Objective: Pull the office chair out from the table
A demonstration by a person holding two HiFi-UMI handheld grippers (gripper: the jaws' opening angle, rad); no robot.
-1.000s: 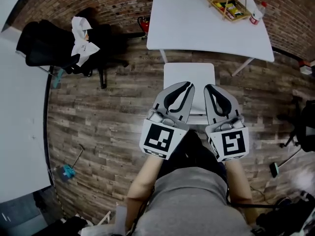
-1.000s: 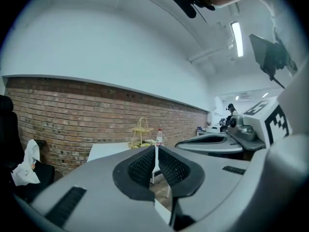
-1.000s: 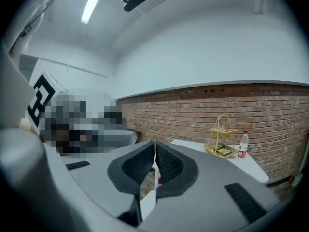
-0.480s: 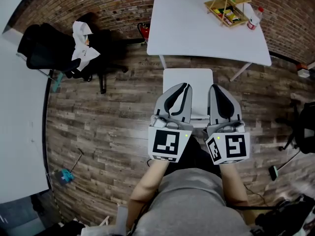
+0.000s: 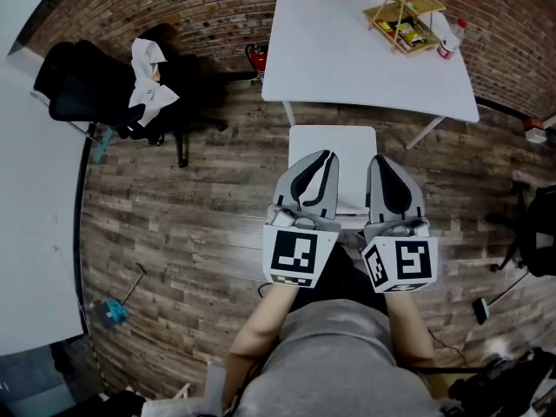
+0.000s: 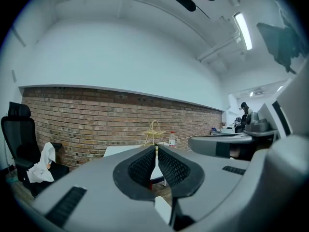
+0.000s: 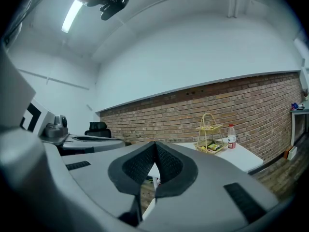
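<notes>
A black office chair [image 5: 91,89] with a white cloth [image 5: 148,81] over it stands at the left, beside the curved edge of a white table [image 5: 35,233]; it also shows in the left gripper view as the chair [image 6: 19,149]. My left gripper [image 5: 325,157] and right gripper [image 5: 379,160] are held side by side in front of the person's body, above a small white seat [image 5: 333,142]. Both are shut with nothing between the pads. In their own views the left gripper [image 6: 155,150] and the right gripper [image 7: 155,145] point nearly level toward the brick wall.
A white table [image 5: 347,50] stands ahead by the brick wall [image 5: 174,7], bearing a wire basket stand [image 5: 404,11] and a bottle [image 5: 448,29]. Another dark chair [image 5: 539,233] is at the right edge. A small blue tool [image 5: 117,302] lies on the wood floor.
The left gripper has shifted slightly right and turned, so its marker cube sits squarer. Both grippers stay shut and stay in front of the body.
</notes>
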